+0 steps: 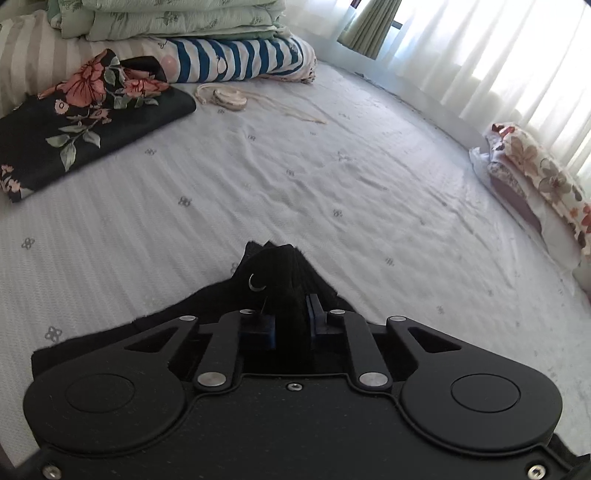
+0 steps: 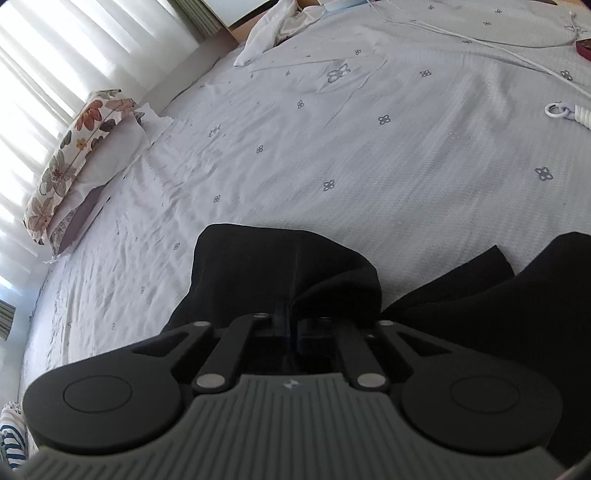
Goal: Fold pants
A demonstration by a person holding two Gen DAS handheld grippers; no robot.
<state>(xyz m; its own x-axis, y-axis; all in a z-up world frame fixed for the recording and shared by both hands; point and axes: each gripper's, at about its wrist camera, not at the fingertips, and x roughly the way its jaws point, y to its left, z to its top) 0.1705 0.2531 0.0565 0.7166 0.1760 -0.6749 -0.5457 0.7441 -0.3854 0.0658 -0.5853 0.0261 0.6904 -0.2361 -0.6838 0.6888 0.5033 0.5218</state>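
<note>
The black pants (image 1: pixel 273 273) lie on a pale bedsheet (image 1: pixel 332 184). In the left wrist view a bunched corner of them, with a small metal ring, rises between the blue pads, and my left gripper (image 1: pixel 290 314) is shut on that black cloth. In the right wrist view more of the black pants (image 2: pixel 280 266) spreads ahead and to the right. My right gripper (image 2: pixel 291 328) is shut on a fold of it, and the cloth hides the fingertips.
A dark floral garment (image 1: pixel 81 129) lies at the left, with a striped blue and white bundle (image 1: pixel 240 59) and green quilts (image 1: pixel 177 18) behind. A flowered pillow (image 1: pixel 543 177) sits by the curtains. A cream cord (image 1: pixel 229 98) and white cables (image 2: pixel 517 48) lie on the sheet.
</note>
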